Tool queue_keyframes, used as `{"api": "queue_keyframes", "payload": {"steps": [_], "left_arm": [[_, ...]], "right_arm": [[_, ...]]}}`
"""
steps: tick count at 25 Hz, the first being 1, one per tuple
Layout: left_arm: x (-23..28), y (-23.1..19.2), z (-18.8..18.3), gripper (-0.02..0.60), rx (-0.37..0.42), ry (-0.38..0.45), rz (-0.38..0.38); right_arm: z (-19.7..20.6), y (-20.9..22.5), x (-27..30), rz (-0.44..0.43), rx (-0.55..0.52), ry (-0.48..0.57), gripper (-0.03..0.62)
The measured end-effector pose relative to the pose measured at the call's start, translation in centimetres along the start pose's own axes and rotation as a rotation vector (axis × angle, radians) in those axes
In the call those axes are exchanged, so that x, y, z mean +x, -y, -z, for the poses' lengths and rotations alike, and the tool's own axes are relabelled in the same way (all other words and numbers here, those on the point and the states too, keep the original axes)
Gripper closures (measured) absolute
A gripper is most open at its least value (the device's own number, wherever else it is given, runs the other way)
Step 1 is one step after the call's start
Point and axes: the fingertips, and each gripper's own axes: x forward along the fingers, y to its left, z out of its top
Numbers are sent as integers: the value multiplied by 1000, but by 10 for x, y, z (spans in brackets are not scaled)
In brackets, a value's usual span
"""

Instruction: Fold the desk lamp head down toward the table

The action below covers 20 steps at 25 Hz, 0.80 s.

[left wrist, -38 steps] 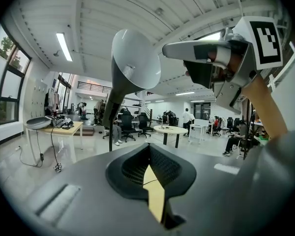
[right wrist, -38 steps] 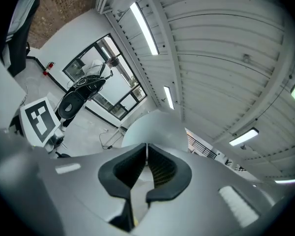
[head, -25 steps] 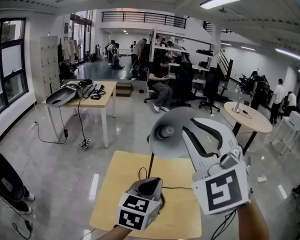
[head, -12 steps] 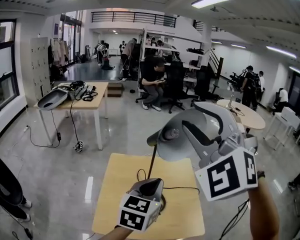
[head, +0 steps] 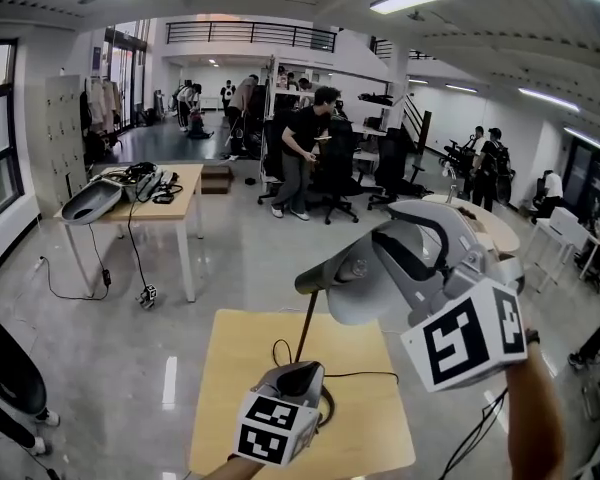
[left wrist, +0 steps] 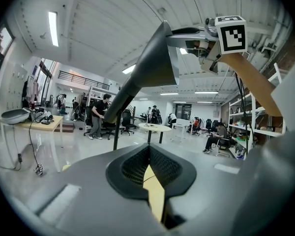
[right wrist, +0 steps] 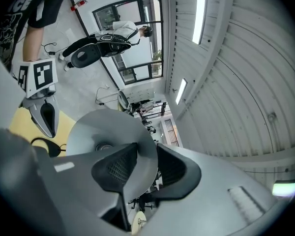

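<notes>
A grey desk lamp stands on a small yellow table. Its cone head sits on a thin dark stem. My right gripper reaches the head from the right at head height. Its jaws are closing with the shade's rim between them, and I see no firm pinch. My left gripper is low over the table at the foot of the stem and hides the lamp's base. Its pads meet at the tips with nothing between them. From there the head looms overhead.
A black cable runs from the lamp across the table to the right. Polished floor surrounds the table. Further off are a long desk with gear, a round table, office chairs and several people.
My right gripper has rolled and shifted right with the lamp head, which is now more tilted. The left gripper keeps its place by the stem's foot. People in the background have moved.
</notes>
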Motion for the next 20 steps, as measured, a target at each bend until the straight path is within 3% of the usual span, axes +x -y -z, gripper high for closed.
{"api": "queue_keyframes", "payload": {"steps": [20], "left_arm": [[-3,-77,14,571,22,9,78]], "right_arm": [[-38,-39,49,112,11,-83,457]]}}
